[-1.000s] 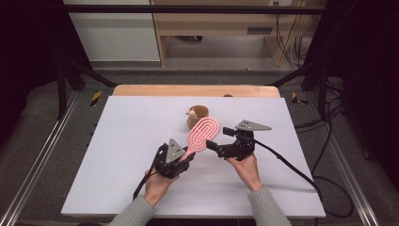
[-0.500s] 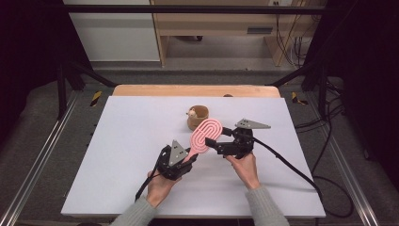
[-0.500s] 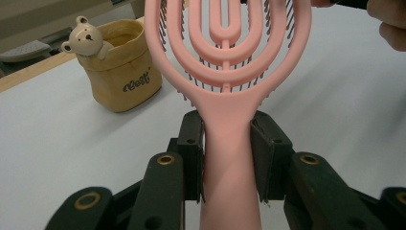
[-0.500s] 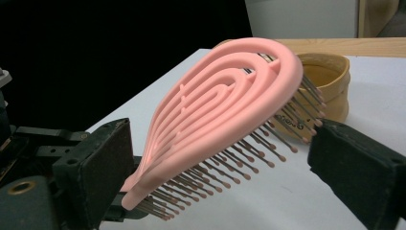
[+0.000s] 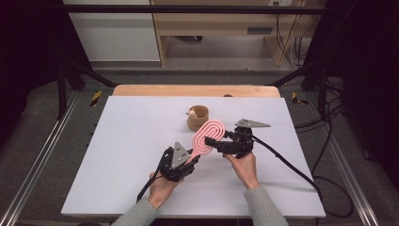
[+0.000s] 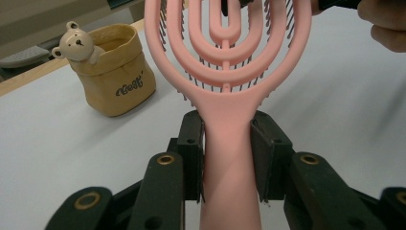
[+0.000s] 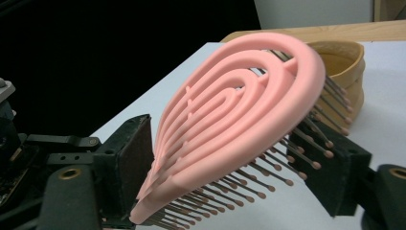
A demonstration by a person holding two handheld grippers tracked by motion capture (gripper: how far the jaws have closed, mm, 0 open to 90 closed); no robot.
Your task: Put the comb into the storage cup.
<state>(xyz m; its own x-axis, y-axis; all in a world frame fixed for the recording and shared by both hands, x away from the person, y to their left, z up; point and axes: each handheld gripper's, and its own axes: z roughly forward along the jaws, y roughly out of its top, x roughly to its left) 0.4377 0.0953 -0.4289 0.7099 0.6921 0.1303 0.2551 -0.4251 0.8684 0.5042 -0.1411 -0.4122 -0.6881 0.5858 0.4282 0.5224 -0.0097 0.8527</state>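
Your left gripper (image 6: 225, 158) jaws clamp pink hairbrush (image 5: 208, 135) handle, brush raised above tabletop (image 5: 122, 141). Your right gripper (image 7: 239, 163) jaws just closing around brush head, bristles between, near tan cup (image 5: 198, 117).

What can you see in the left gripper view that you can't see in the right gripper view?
Left gripper view: a little bear on the tan holder's rim, and the left gripper shut on the brush handle. Right gripper view: the brush's bristles from the side, between the right gripper's jaws, which have just been closing. Both: the pink hairbrush, the holder, the white table.
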